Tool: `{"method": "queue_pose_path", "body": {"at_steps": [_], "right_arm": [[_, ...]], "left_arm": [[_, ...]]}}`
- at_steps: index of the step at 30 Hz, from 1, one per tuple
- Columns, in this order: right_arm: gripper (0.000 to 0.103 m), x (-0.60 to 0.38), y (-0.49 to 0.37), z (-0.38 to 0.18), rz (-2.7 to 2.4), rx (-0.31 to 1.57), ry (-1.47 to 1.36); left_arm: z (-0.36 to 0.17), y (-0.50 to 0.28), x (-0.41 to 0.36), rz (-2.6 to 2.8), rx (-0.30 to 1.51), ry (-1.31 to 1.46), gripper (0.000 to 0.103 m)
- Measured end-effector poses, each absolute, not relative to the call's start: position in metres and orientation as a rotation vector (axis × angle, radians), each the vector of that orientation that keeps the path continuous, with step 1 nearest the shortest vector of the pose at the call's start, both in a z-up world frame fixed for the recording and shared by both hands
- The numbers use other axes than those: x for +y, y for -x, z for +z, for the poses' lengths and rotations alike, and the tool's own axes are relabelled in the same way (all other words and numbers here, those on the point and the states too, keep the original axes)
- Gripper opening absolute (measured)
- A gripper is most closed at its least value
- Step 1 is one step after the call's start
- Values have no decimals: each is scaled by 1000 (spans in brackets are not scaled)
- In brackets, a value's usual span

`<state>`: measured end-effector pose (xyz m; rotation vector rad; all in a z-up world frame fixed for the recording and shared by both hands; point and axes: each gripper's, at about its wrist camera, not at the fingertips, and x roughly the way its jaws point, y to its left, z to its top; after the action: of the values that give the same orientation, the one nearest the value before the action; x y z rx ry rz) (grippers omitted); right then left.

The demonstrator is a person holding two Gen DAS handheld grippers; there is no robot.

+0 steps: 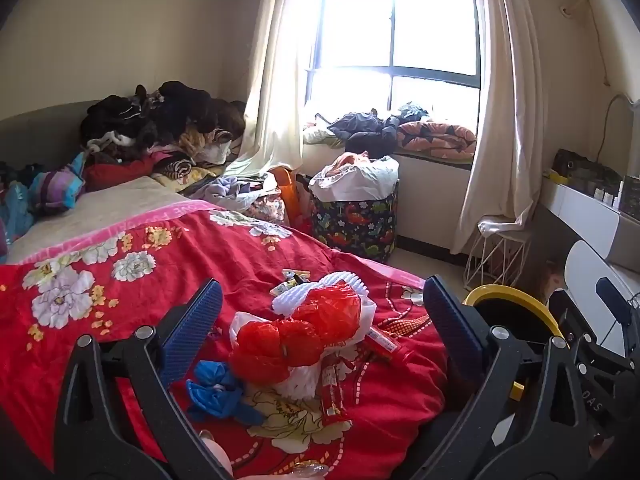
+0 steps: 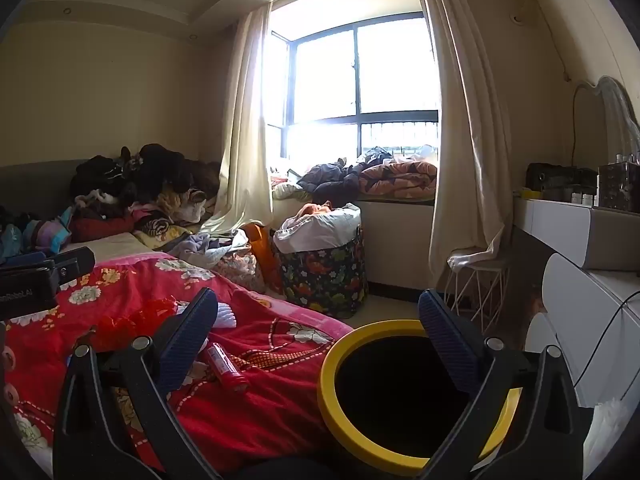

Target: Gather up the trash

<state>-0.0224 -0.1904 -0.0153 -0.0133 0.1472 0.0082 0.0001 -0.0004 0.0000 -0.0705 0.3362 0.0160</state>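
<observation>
Best to lower the wide-open, empty left claw (image 1: 320,320) onto the crumpled red plastic bag (image 1: 296,336) heaped with white foam netting (image 1: 320,292) on the red floral bedspread (image 1: 120,264), pinching one loose fold, not the whole pile, then carry it right to the yellow-rimmed round black bin (image 2: 400,392) just beside the bed. Right claw (image 2: 320,328) also released and empty, poised over that bin's near rim. Hard to tell what lies under the heap or inside the bin's dark interior; blue crumpled plastic (image 1: 216,392) partly cut off by the claw frame.
</observation>
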Motion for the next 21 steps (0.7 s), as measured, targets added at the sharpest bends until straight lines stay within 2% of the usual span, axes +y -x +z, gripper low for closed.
{"method": "queue_pose_path", "body": {"at_steps": [21], "right_arm": [[98, -195, 24, -19, -1, 168, 10]], "left_arm": [[0, 0, 0, 14, 331, 77, 92]]}}
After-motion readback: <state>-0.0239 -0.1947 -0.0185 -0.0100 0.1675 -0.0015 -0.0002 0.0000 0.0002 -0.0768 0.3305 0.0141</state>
